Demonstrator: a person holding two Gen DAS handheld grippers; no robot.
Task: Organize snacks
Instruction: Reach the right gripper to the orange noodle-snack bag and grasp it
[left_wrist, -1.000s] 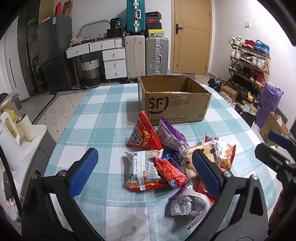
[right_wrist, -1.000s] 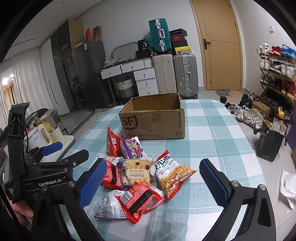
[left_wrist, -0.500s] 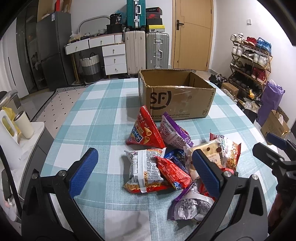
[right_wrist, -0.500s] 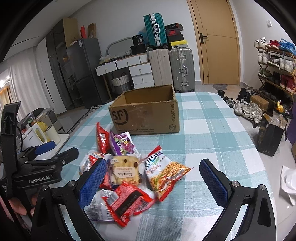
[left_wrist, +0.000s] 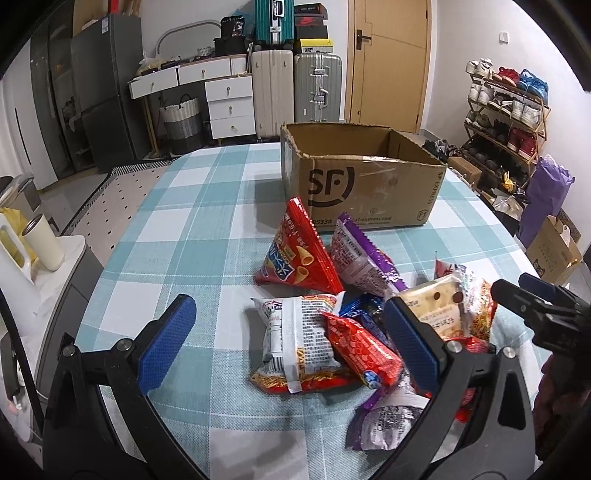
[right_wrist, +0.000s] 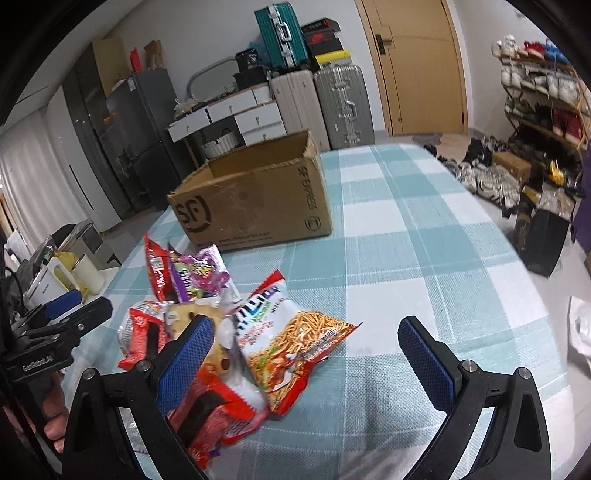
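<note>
Both of your grippers have come closer to the snack pile than they were a second ago, and the right one has also tilted, so its view now leans and is somewhat blurred. Your left gripper (left_wrist: 288, 332) hangs with its blue-padded fingers spread wide and holds nothing; between them in its view lies a white-backed noodle packet (left_wrist: 295, 347), with a red packet (left_wrist: 360, 350) overlapping its right edge. Beyond these, a red triangular snack bag (left_wrist: 299, 258) stands up on the checked tablecloth (left_wrist: 192, 229), just beside a purple bag (left_wrist: 360, 258). Your right gripper (right_wrist: 306, 350) is likewise wide apart and empty; its left finger (right_wrist: 186, 363) sits over the pile's near side, though with the blur you cannot tell whether it touches a packet. Between its fingers lies a bag printed with orange noodle sticks (right_wrist: 295, 347), pointing toward the bare cloth on the right. A pale biscuit packet (left_wrist: 439, 310) rests in the middle of the pile. The cardboard box (left_wrist: 362, 181) marked SF stands open at the far side of the table, apart from the pile, and the part of its interior you can see shows no snacks.
</note>
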